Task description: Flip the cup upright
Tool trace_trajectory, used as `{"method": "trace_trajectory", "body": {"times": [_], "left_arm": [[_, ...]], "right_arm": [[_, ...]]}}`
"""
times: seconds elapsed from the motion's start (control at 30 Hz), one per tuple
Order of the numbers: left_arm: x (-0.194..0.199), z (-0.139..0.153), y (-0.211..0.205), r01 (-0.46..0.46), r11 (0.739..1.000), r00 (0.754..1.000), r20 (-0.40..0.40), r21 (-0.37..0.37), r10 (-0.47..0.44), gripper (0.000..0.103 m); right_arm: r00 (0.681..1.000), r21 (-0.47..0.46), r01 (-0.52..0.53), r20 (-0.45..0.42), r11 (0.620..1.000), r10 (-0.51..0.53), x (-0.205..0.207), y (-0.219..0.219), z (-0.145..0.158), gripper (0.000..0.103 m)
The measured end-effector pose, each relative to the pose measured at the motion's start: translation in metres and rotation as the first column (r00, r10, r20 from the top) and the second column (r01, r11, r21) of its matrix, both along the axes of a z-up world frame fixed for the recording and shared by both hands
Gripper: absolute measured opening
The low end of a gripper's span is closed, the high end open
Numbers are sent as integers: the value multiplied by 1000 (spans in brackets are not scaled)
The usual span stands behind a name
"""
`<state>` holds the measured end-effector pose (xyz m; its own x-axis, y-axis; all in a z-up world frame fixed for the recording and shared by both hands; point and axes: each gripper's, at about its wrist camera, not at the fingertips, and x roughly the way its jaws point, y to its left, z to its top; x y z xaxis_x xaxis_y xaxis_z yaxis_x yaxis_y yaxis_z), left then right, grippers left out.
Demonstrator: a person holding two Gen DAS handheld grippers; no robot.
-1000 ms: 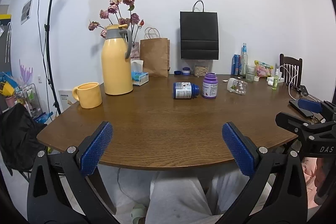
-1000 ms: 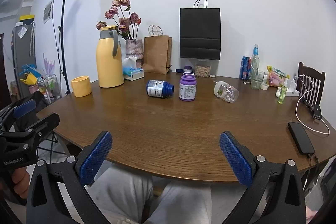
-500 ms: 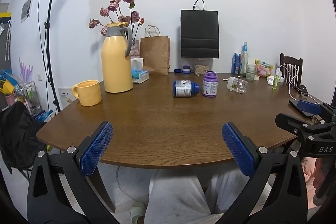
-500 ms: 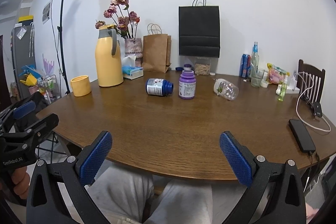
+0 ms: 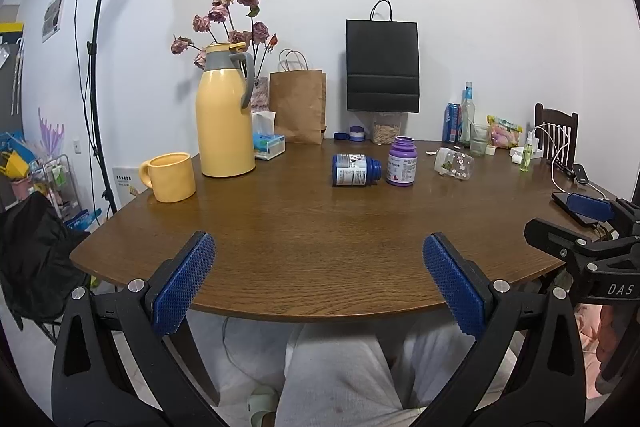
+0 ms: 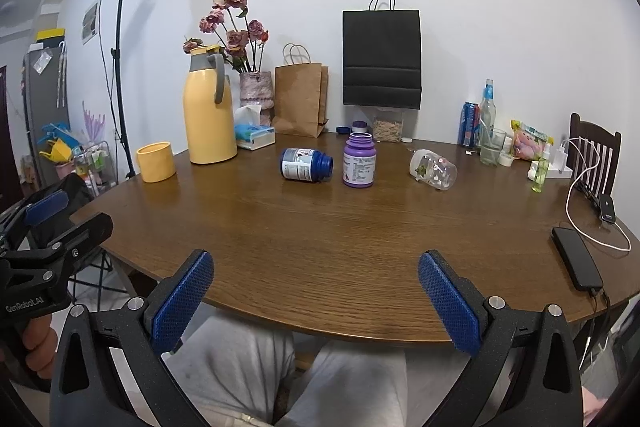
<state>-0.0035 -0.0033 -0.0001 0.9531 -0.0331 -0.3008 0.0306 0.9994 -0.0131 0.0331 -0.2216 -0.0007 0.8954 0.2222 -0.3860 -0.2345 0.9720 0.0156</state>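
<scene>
Cup (image 5: pixel 171 177) upright, far left on table, well beyond left tool (image 5: pixel 318 275).

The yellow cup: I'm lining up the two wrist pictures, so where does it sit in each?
Left wrist: the yellow cup is at mid-left, handle showing, left of the yellow jug.
Right wrist: the yellow cup is at far left, mid-height, again left of the yellow jug.
Shared landmark: the yellow jug.

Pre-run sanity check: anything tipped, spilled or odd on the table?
Two containers lie on their sides: the blue bottle beside the upright purple bottle, and the clear jar further right. No spill visible. The yellow mug already stands upright. Both the left gripper and the right gripper are open and empty.
</scene>
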Motion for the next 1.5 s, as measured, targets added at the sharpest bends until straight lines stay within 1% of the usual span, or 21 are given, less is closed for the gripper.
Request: {"method": "trace_trajectory", "body": {"times": [1.4, 1.5], "left_arm": [[2, 0, -2, 4, 1000, 1000, -8, -2, -4, 103], [7, 0, 0, 11, 1000, 1000, -14, -14, -11, 103]], "right_arm": [[1000, 6, -3, -6, 1000, 3, 2, -1, -1, 103], [999, 29, -34, -20, 999, 34, 7, -1, -2, 103]]}}
